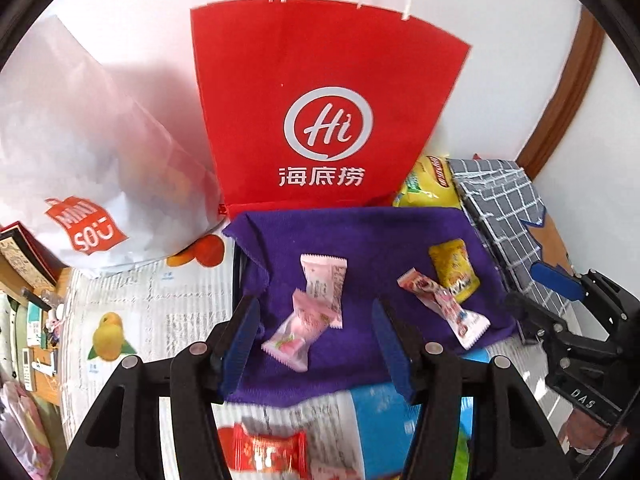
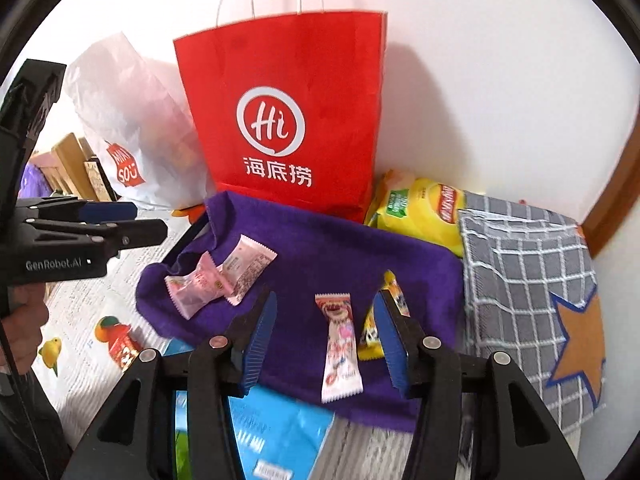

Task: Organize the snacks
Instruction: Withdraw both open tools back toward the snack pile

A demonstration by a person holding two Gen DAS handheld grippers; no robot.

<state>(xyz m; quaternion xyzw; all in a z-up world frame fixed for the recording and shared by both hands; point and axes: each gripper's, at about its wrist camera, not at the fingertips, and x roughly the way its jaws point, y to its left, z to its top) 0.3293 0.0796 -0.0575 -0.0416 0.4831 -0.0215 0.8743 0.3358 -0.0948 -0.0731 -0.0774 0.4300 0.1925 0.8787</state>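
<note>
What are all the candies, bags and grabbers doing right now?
left gripper: open, empty
right gripper: open, empty
pink candies: overlapping on purple cloth
striped candy: flat, partly over yellow candy
red bag: upright
white bag: leaning

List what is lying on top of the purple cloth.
On the purple cloth lie four wrapped snacks: two pink packets overlapping, a long pink-and-white one and a yellow one. What the cloth covers is hidden.
</note>
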